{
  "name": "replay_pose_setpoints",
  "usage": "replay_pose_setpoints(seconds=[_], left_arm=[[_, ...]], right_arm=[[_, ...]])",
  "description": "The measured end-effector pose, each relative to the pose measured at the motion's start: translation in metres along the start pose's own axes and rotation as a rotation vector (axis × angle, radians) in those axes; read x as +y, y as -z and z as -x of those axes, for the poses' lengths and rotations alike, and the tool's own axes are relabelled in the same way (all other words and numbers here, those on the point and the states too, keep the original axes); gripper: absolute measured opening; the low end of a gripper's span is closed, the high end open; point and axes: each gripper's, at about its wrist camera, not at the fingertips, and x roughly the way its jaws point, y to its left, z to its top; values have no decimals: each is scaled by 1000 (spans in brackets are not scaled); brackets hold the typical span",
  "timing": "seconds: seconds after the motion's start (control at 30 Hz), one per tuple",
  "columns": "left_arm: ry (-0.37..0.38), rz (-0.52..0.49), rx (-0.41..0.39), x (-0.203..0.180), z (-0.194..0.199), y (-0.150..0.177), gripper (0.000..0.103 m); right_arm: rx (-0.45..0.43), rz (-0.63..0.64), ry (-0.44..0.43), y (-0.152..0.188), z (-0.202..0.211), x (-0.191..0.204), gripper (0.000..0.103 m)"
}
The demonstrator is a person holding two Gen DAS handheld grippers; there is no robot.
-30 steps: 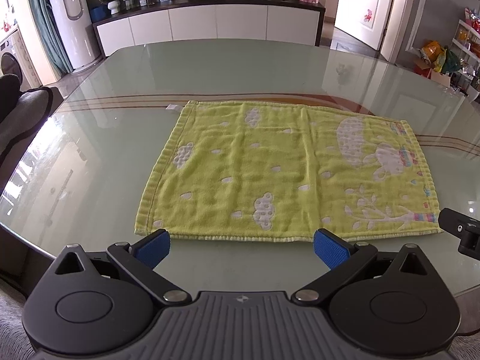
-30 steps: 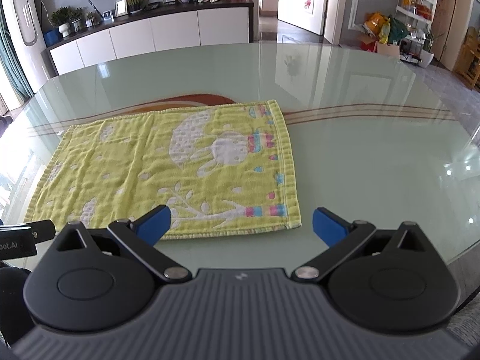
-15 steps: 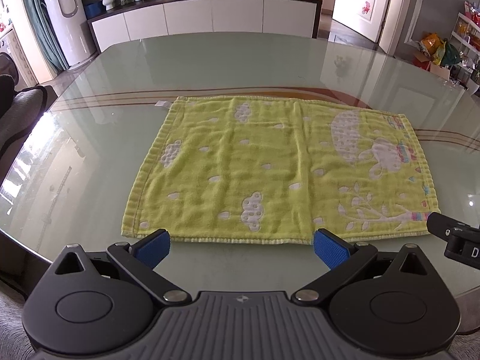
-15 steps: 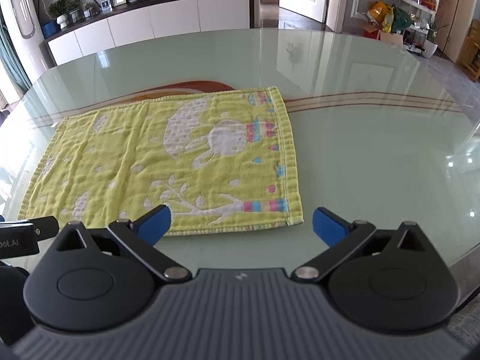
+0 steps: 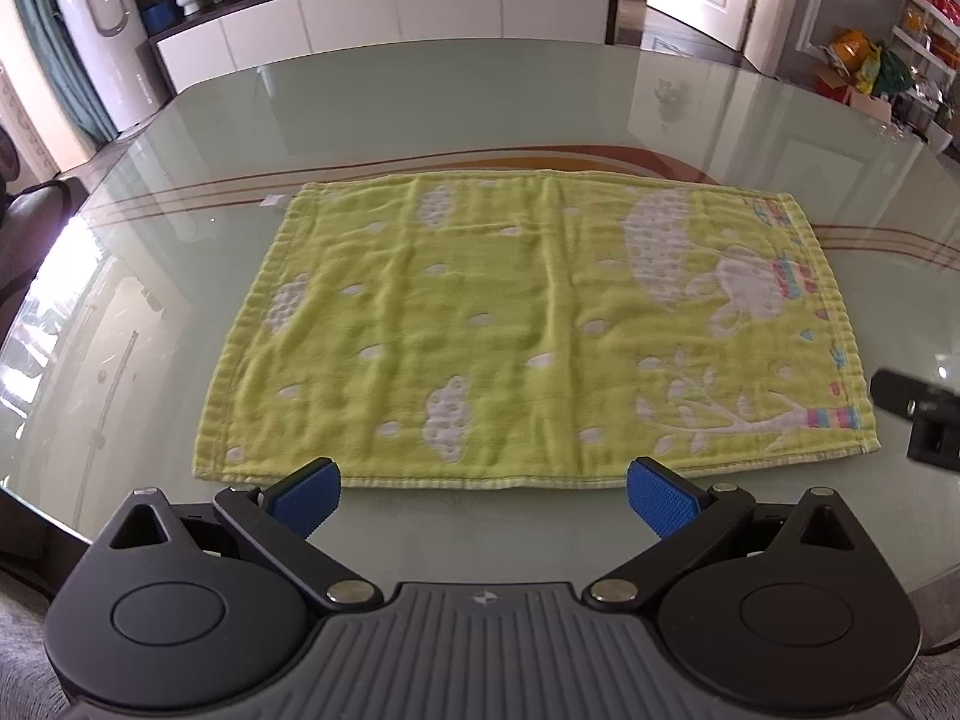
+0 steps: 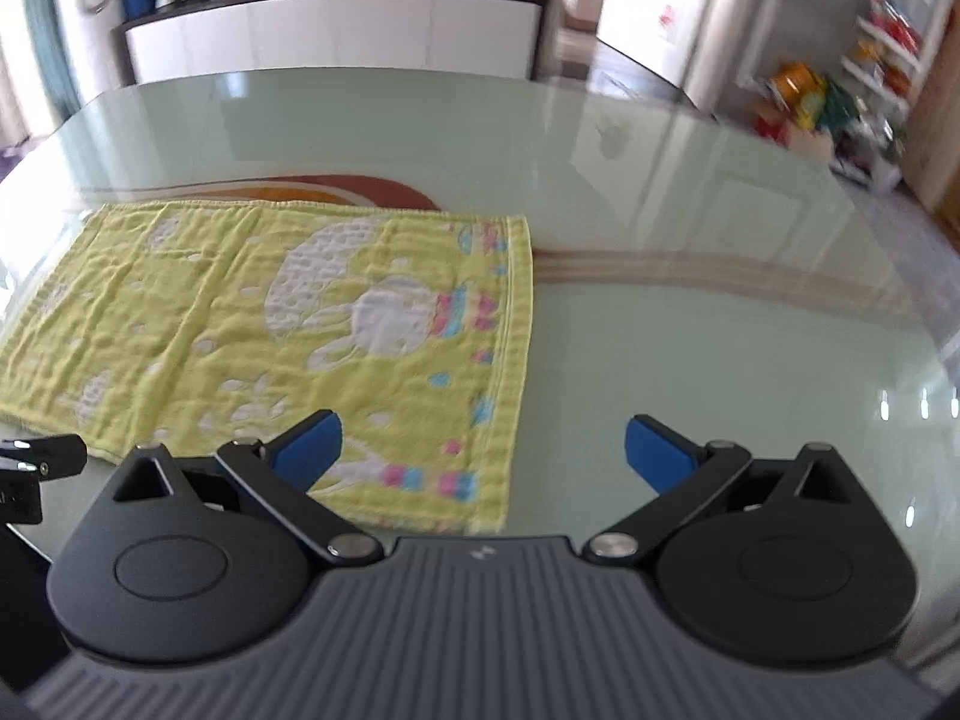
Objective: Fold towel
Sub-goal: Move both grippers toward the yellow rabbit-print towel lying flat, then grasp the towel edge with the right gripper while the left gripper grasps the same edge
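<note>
Flat still-unfolded towel (image 5: 528,324) (both tools agape)

My left gripper (image 5: 483,495) spread wide, blue pads (image 5: 304,498) apart, nothing held. My right gripper (image 6: 483,453) also wide open, empty, sitting right of the left one, both low and level.

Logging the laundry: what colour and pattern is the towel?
Yellow-green towel with white clouds and an elephant; clearest from the left wrist.
</note>
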Motion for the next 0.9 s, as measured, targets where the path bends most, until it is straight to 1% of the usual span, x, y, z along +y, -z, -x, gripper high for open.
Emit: replay_pose_setpoints(seconds=[0.1,0.17,0.27,0.3,0.33,0.37,0.4,0.43,0.47,0.5,0.53,0.57,0.6,0.67,0.73,0.8,0.9], left_arm=[[20,-22,8,-11,-2,-4,102],[37,-41,18,-18,-3,-7,102],[73,-69,30,-28,-6,-9,102],[106,-95,26,-36,-7,-10,101],[113,-102,25,-37,-6,-9,101],[133,-126,24,-44,-6,-9,100],[154,-150,24,-50,-6,-9,99],[175,-175,23,-57,-6,-9,97],[214,-223,26,-71,-6,-9,96],[235,-249,26,-78,-7,-9,95],[240,-256,26,-81,-7,-9,93],[266,-299,26,-95,-7,-8,93],[272,-320,26,-101,-7,-8,92],[276,-370,23,-116,-8,-5,89],[276,-415,20,-131,-8,-3,82],[287,-436,27,-143,-8,-2,79],[315,-450,41,-160,-8,-2,76]], right_arm=[[-29,119,-57,-12,-3,-13,103],[-65,198,-98,-21,-5,-21,103],[-151,318,-199,-34,-5,-38,103],[-172,348,-223,-40,-6,-43,103],[-181,369,-238,-44,-6,-46,103],[-172,390,-245,-48,-9,-49,101],[-156,417,-251,-56,-13,-51,98],[-143,441,-256,-63,-17,-52,93],[-135,461,-257,-67,-20,-54,88],[-130,476,-254,-69,-23,-55,84],[-126,504,-252,-73,-29,-56,77],[-118,536,-255,-76,-35,-56,68],[-112,551,-259,-76,-39,-55,63],[-78,616,-270,-77,-55,-53,45],[-56,659,-281,-78,-66,-54,39],[-24,706,-298,-80,-80,-56,39],[0,735,-299,-82,-95,-61,39]])
